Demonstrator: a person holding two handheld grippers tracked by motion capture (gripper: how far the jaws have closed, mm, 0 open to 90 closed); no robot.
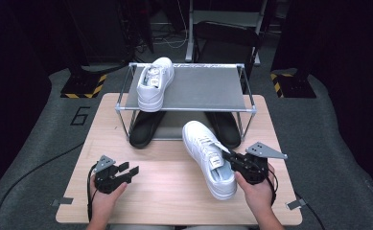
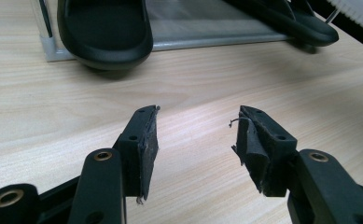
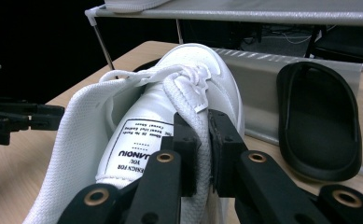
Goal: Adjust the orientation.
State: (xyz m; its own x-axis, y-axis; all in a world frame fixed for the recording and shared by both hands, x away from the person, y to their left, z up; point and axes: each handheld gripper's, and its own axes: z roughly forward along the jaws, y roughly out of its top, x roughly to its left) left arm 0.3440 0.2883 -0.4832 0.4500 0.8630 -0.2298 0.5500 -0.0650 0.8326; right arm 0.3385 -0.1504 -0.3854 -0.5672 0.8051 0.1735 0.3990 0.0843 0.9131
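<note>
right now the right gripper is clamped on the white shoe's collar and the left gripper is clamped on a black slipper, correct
Not quite. The right gripper is indeed shut on the collar of the white shoe, but the left gripper holds nothing: the left gripper view shows its jaws standing open over bare table, with the black slipper well beyond them at the rack.

A light wooden table (image 1: pixel 126 191) stood on grey carpeted floor (image 1: pixel 40 143) marked with a dark numeral six (image 1: pixel 80 116). Beyond lay darkness, black-and-yellow striped bases (image 1: pixel 83 86) and loose cables (image 1: pixel 174 40).
</note>
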